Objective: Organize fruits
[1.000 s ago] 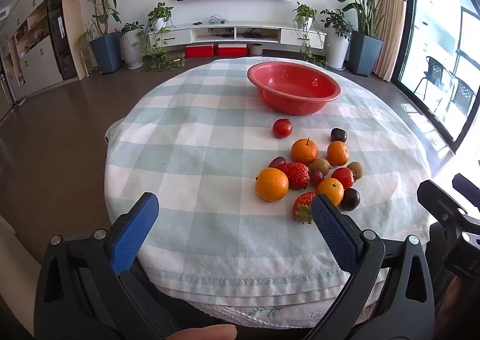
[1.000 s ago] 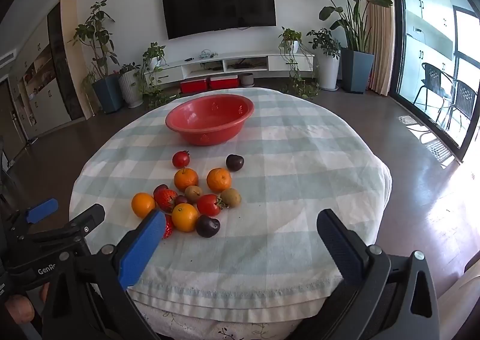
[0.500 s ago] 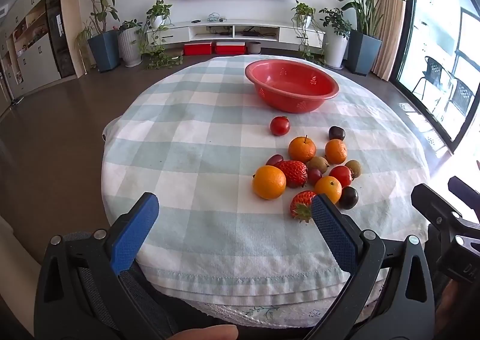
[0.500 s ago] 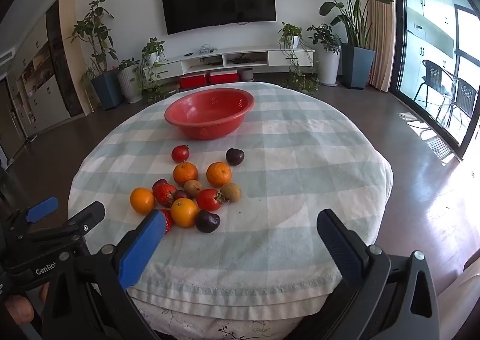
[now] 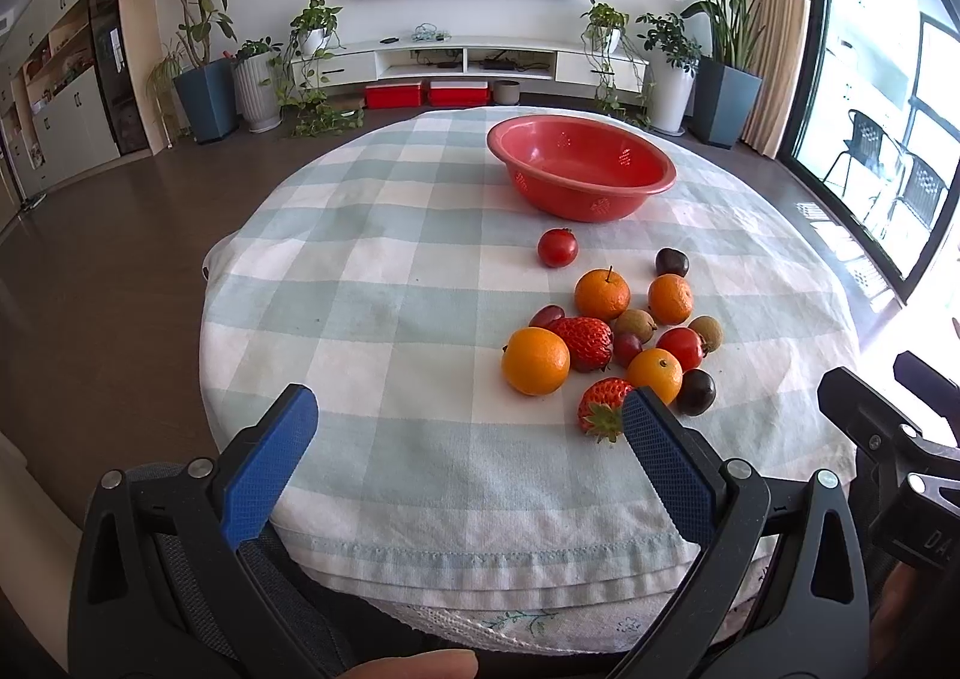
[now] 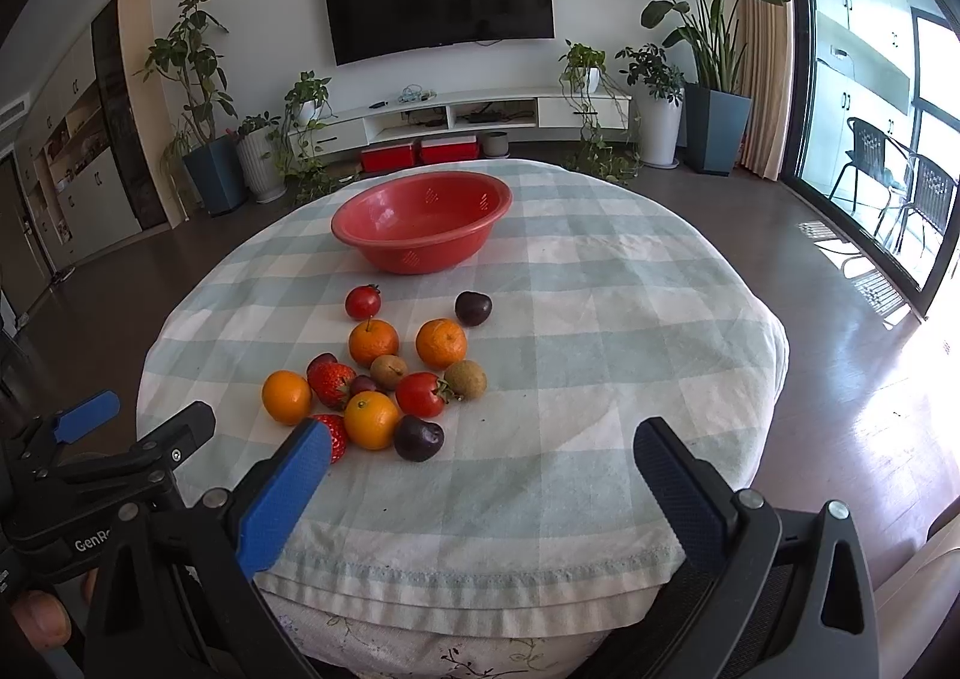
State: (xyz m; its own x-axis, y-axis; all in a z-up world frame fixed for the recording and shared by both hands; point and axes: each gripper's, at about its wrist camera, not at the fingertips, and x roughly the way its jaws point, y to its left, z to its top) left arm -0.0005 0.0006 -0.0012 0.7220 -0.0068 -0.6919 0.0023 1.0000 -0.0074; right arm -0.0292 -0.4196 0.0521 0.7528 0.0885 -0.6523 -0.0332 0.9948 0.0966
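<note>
While nothing has gone into it yet, the red bowl sits empty on the checked tablecloth, well ahead of both your grippers, so the whole sorting job is still to do. Your left gripper hangs over the near table edge with its jaws spread wide and holding nothing; your right gripper is equally wide and empty. Between them and the bowl lies the fruit cluster: the large orange ahead and right of your left gripper, the near strawberry just beside its right finger, and the dark plum ahead of your right gripper.
</note>
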